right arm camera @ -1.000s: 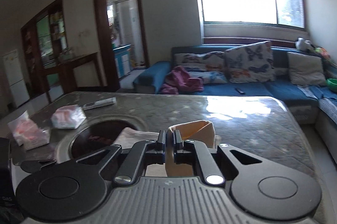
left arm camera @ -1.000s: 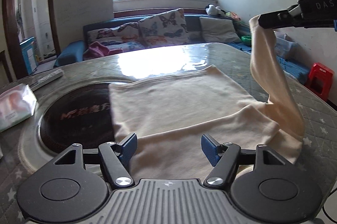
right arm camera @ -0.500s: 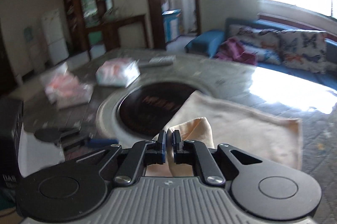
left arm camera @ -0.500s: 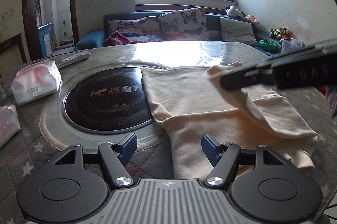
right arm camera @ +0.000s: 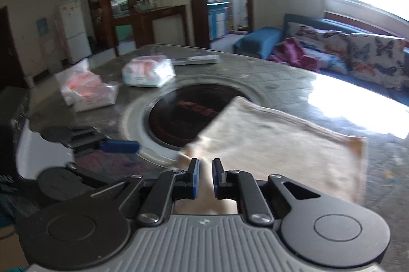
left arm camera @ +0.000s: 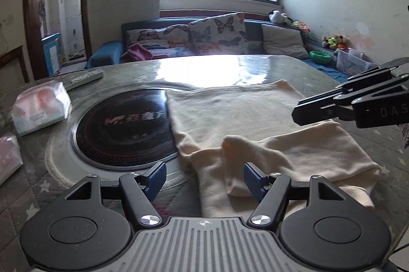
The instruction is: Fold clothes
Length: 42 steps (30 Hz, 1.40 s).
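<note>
Dropped onto the cream garment [left arm camera: 255,118], its sleeve [left arm camera: 245,152] left the right gripper [right arm camera: 204,176], jaws just parting.

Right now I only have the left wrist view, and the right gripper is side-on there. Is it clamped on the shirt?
Observer: No. The right wrist view shows a gap between the pads of the right gripper. Its jaws have just been opening, and the shirt seen through the gap is not pinched.
Operator: And my left gripper from that side?
Observer: One blue finger of the left gripper shows there. It is left of the shirt's near corner, at the rim of the cooktop, apart from the cloth.
</note>
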Each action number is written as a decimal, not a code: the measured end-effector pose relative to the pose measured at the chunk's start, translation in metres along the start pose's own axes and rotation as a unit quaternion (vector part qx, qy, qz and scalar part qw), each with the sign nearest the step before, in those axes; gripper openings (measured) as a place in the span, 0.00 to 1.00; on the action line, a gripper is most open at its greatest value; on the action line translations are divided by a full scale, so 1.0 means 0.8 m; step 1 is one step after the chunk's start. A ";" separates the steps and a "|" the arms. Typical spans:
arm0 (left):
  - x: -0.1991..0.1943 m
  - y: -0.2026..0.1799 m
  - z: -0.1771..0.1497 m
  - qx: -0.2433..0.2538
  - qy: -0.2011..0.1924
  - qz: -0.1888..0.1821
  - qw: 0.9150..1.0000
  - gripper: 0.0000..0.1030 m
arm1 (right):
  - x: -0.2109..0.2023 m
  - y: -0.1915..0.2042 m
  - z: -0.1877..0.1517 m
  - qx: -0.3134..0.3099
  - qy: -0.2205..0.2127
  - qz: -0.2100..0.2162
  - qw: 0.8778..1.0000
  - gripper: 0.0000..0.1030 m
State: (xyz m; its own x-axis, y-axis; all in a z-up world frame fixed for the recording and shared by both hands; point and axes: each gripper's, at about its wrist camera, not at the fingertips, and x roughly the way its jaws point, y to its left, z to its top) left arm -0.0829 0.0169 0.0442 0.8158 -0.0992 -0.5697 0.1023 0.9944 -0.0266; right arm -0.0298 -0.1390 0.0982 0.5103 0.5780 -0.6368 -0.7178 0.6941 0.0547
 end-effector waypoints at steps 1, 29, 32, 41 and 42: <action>0.001 -0.004 0.000 0.004 -0.001 -0.007 1.000 0.60 | -0.006 -0.007 -0.004 -0.001 0.003 -0.011 1.000 0.10; -0.001 -0.022 0.006 0.047 0.020 -0.013 0.999 0.02 | -0.053 -0.109 -0.102 0.098 0.037 -0.112 0.988 0.10; 0.001 -0.018 0.002 0.048 0.034 0.001 0.998 0.02 | -0.042 -0.115 -0.087 0.097 0.021 -0.104 0.990 0.10; 0.007 -0.022 0.019 0.033 0.028 -0.026 0.999 0.34 | 0.005 -0.125 -0.083 0.106 0.033 -0.089 0.990 0.15; 0.012 -0.026 0.022 0.034 0.024 -0.032 0.999 0.42 | 0.005 -0.125 -0.082 0.106 0.032 -0.090 0.990 0.15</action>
State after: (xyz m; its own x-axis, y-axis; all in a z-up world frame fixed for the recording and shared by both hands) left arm -0.0671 -0.0055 0.0540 0.7781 -0.1595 -0.6076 0.1934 0.9811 -0.0098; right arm 0.0127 -0.2340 0.0398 0.5844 0.4138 -0.6980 -0.4997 0.8613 0.0922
